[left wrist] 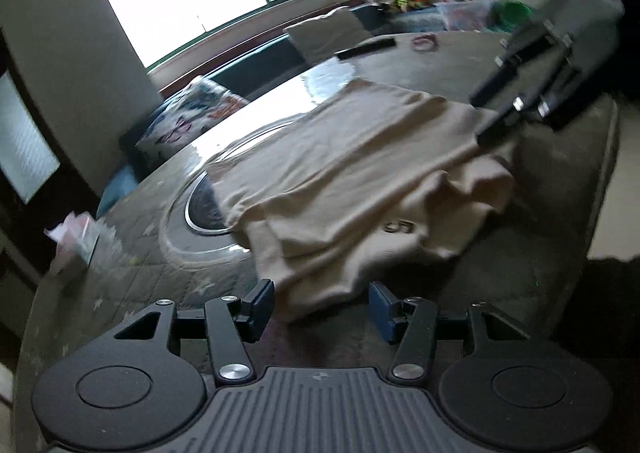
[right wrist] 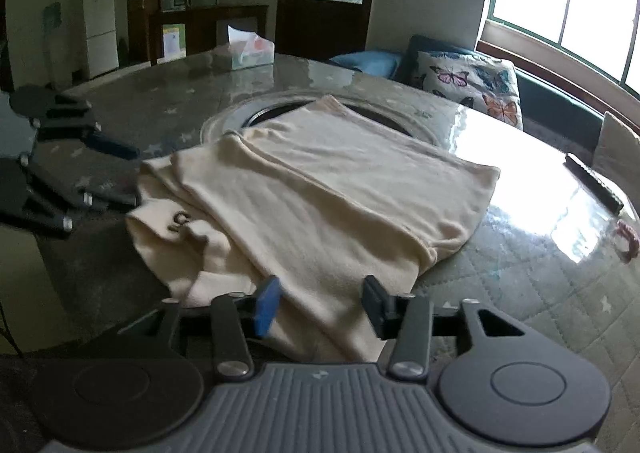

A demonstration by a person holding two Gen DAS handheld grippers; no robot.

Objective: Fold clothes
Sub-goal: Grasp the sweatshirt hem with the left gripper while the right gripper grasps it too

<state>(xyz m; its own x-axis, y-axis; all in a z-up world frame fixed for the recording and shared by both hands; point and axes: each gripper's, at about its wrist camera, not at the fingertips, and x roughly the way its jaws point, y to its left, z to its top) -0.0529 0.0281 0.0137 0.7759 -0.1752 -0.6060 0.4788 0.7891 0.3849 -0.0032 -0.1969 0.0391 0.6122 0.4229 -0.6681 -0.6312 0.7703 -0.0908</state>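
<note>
A cream garment [left wrist: 352, 173] [right wrist: 320, 189] lies partly folded on a round glass-topped table [left wrist: 120, 285] [right wrist: 520, 293], with a small dark logo [left wrist: 398, 227] on its lower layer. My left gripper [left wrist: 322, 305] is open, and the cloth's near hem reaches into the gap between its fingers. In the right wrist view the left gripper [right wrist: 128, 173] sits at the garment's left edge. My right gripper [right wrist: 320, 305] is also open, low over the cloth's near edge. Seen from the left wrist, the right gripper [left wrist: 490, 115] hovers at the garment's far right corner.
A round inset ring [left wrist: 200, 213] [right wrist: 248, 117] in the table lies partly under the cloth. A tissue box [right wrist: 248, 51], a black remote [right wrist: 594, 183] and a pink hair tie [right wrist: 626, 239] lie near the table's rim. A butterfly cushion [right wrist: 472, 85] sits on the sofa by the window.
</note>
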